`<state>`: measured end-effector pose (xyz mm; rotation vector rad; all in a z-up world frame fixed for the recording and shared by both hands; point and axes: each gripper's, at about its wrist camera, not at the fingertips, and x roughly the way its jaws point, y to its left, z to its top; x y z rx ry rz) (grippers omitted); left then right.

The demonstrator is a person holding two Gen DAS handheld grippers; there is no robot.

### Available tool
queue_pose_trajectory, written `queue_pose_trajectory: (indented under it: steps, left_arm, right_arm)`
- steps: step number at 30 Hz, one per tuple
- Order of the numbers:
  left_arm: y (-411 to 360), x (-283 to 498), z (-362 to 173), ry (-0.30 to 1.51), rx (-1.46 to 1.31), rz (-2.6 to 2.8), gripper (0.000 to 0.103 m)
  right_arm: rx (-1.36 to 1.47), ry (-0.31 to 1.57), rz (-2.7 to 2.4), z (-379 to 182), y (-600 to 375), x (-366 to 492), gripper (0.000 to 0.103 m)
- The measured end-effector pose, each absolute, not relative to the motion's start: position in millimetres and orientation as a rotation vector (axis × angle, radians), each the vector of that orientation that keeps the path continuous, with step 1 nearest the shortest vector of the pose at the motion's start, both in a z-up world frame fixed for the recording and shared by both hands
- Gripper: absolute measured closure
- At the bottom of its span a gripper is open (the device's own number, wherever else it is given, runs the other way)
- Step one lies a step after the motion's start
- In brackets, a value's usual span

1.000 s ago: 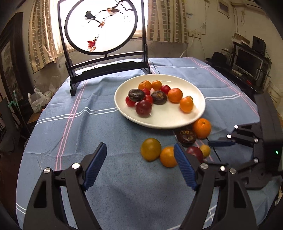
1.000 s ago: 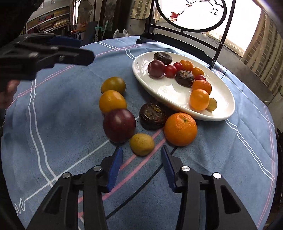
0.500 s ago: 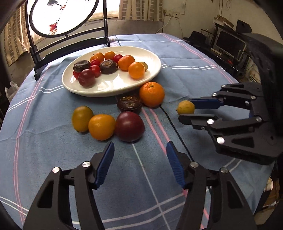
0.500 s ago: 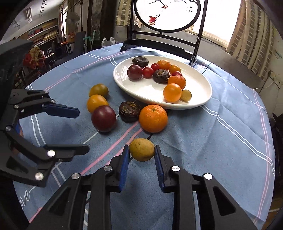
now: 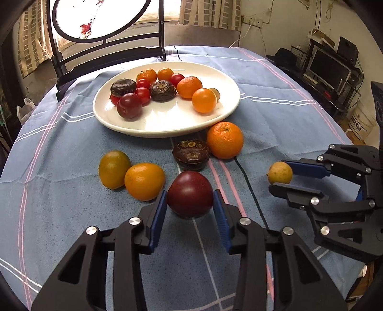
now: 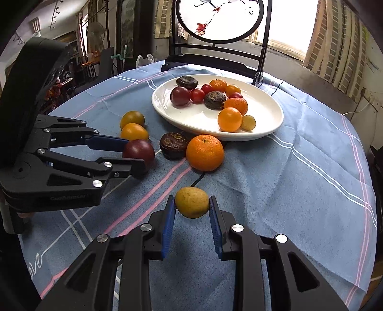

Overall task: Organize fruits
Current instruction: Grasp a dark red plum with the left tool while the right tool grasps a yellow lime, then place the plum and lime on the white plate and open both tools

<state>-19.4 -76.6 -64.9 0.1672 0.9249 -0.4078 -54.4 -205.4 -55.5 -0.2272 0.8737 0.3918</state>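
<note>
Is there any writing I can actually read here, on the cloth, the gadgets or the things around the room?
"ove": cursive letters on the blue tablecloth, cut off at the picture's edge.
Embossed lettering on the left gripper's body: too faint to read.
Dark print on the white bucket beside the table: too small to read.
Nothing else legible.

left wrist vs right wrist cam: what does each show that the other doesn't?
Only the left wrist view: a dark monitor on a cluttered desk at the far right, and a white bucket on the floor.

Only the right wrist view: the word "love" on the cloth's near left corner, and a white bag beyond the table.

Both: the white plate of fruit, the round painted screen, the left tool closing around the dark red plum, and the right tool shut on the small yellow fruit.
</note>
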Motion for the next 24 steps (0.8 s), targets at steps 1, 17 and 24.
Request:
queue_pose_trajectory:
  steps: [1,17,24]
  left_arm:
    - [-73.6,-22.8,-62.7,0.917,0.171,-0.412,0.065]
    - [-48.7,8.1,17.3,0.703,0.16,-0.378,0.065]
    - [-65.9,54.1,8.2,0.697,0.166,-0.341,0.065]
  right_arm:
    - [-0.216,0.874,0.4,-54.2,-205.4,-55.3,0.075]
    - [-0.133,0.703,0.37,10.4,-202.0,-29.8,0.075]
    - [-0.077,0.687,0.319,20.3,-207.2,27.3,0.075]
